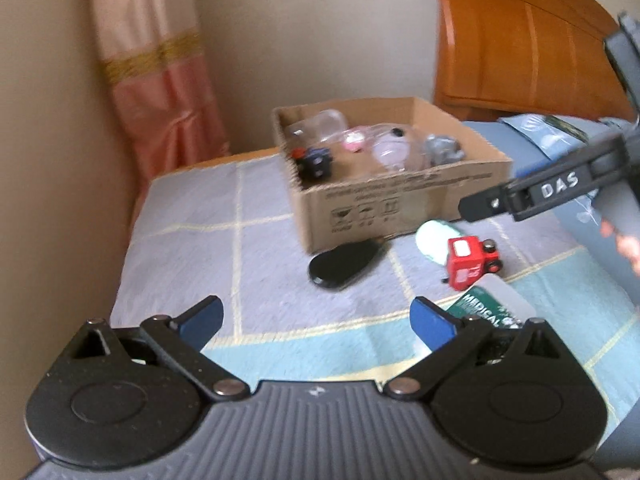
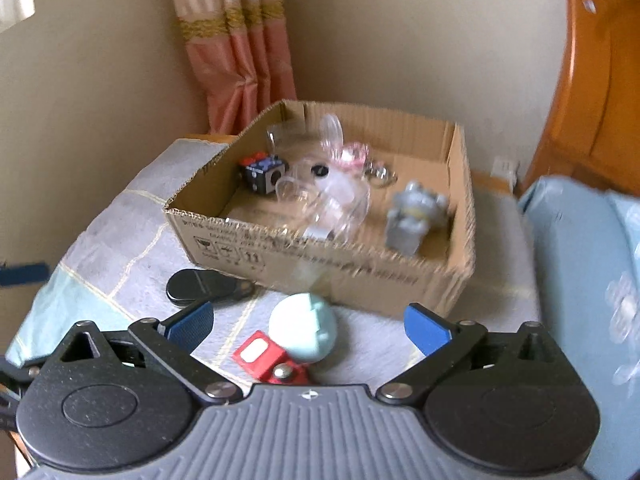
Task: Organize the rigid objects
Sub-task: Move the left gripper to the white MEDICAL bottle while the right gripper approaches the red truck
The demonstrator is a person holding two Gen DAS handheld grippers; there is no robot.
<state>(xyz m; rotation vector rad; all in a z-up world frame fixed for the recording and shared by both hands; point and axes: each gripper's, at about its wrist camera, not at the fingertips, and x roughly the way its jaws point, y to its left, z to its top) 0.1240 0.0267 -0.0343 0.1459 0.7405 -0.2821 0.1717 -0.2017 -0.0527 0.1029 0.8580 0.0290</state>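
The egg (image 2: 303, 328) lies on the cloth-covered surface (image 2: 120, 248) touching the truck (image 2: 266, 358), just before the box (image 2: 320, 276). The right gripper (image 2: 310, 326) hangs over it, jaws spread; nudged, the round egg could roll off. The left gripper (image 1: 316, 320) is spread, empty. Readable: "DAS", "MEDICAL" on a packet (image 1: 490, 308).

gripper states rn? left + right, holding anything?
Left gripper: open, holding nothing.
Right gripper: open, holding nothing; mint ball lies between its fingers, ungripped.
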